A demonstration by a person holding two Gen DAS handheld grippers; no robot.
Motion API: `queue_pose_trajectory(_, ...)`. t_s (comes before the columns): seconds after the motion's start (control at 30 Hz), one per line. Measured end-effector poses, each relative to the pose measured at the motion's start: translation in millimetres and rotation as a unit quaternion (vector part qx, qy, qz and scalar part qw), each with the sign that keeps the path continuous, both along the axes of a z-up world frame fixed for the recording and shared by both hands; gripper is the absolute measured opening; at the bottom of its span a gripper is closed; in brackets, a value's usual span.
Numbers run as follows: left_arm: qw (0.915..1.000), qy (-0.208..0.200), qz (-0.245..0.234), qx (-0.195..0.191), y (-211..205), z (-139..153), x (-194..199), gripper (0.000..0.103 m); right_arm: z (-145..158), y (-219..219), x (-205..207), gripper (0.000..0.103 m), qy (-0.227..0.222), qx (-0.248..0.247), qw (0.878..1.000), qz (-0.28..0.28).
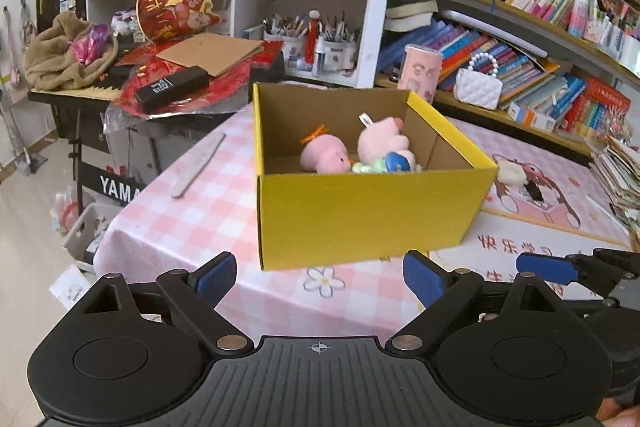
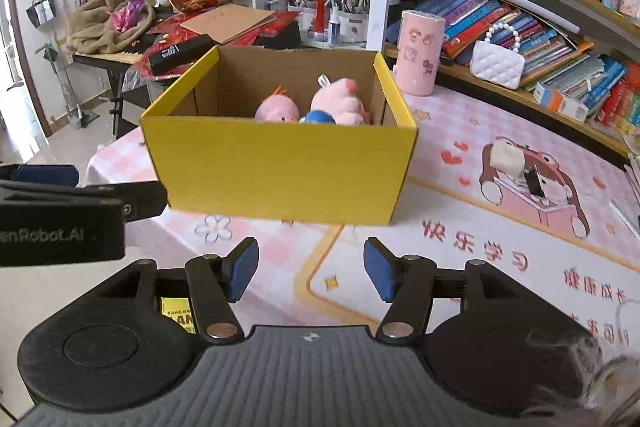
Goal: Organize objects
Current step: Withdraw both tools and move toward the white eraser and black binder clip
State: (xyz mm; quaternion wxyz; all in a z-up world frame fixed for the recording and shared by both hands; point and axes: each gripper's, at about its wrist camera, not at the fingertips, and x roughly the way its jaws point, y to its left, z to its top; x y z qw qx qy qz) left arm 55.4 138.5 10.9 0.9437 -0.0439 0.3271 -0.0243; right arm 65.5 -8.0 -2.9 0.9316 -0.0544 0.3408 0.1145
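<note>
A yellow cardboard box (image 1: 368, 215) stands on the pink checked tablecloth; it also shows in the right wrist view (image 2: 280, 175). Inside lie two pink plush toys (image 1: 326, 155) (image 1: 382, 143) and a small blue and green toy (image 1: 394, 163); they show in the right wrist view too (image 2: 338, 101). A small white plush (image 2: 506, 157) lies on the printed mat right of the box. My left gripper (image 1: 320, 277) is open and empty in front of the box. My right gripper (image 2: 310, 273) is open and empty, also short of the box.
A pink cylinder (image 2: 418, 51) stands behind the box by the bookshelf (image 2: 540, 7). A grey nail file (image 1: 198, 165) lies left of the box. A keyboard stand with clutter (image 1: 160, 87) is at the back left. The table edge drops off on the left.
</note>
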Motion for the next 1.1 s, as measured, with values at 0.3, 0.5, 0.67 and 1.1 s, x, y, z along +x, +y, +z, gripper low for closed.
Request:
queue_pose_trajectory(0.3, 0.9995, 0.008, -0.029, -0.003, -12.4, -7.8, -19.1, 0.092, -7.4, -19.1, -30.1, 0.059, 0.003, -0.005, 0.999, -0.043)
queue_pose_trajectory(0.5, 0.9978, 0.019, -0.064, -0.004, -29.9, -13.4, -19.5, 0.092, -12.5, -44.7, -44.9, 0.06, 0.01, -0.005, 0.996, -0.092)
queue_pose_trajectory(0.67, 0.9943, 0.023, -0.104, -0.001, -51.3, -16.0, -15.2, 0.092, -14.2, -66.2, -50.3, 0.06, 0.015, -0.003, 0.991, -0.136)
queue_pose_trajectory(1.1, 0.9828, 0.031, -0.182, -0.008, -112.9, -20.9, 11.1, 0.092, -21.2, -124.0, -45.8, 0.062, 0.03, -0.011, 0.977, -0.213)
